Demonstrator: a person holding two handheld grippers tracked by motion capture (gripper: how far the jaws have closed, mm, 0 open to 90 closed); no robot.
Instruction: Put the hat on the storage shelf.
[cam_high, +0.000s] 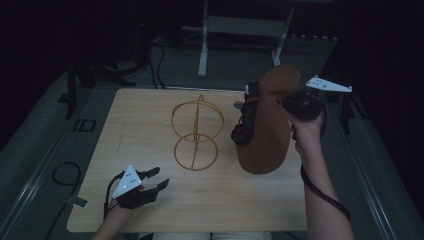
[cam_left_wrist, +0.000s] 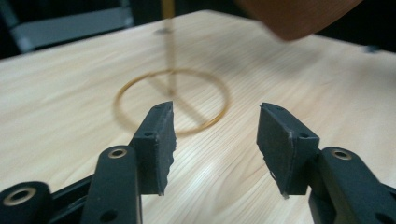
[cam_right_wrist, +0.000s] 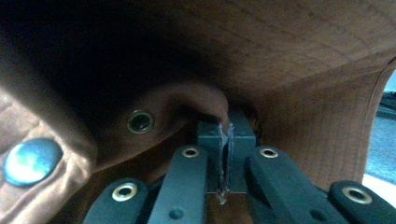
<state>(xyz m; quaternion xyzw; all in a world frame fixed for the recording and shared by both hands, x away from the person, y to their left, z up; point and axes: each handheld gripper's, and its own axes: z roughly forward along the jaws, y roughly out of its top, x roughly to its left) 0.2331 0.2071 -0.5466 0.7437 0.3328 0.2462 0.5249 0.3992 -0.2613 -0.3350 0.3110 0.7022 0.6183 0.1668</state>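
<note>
A brown fabric hat (cam_high: 267, 125) hangs above the right half of the wooden table (cam_high: 150, 210), with my right gripper (cam_high: 289, 103) shut on its upper edge. Seen close in the right gripper view, the jaws (cam_right_wrist: 225, 135) pinch a fold of the brown cloth (cam_right_wrist: 303, 56), with a metal eyelet (cam_right_wrist: 140, 121) and a snap button (cam_right_wrist: 30, 161) beside them. A gold wire stand (cam_high: 197, 132) of two rings on a post stands mid-table; its base ring (cam_left_wrist: 173, 100) lies ahead of my left gripper (cam_left_wrist: 215, 140). That left gripper (cam_high: 159, 177) rests open and holds nothing near the front left.
A black strap (cam_high: 242, 132) dangles from the hat's left side. Beyond the table's far edge stands a grey metal frame (cam_high: 205, 45). A cable loop (cam_high: 65, 172) lies on the floor to the left. Bare wood lies between the stand and the front edge.
</note>
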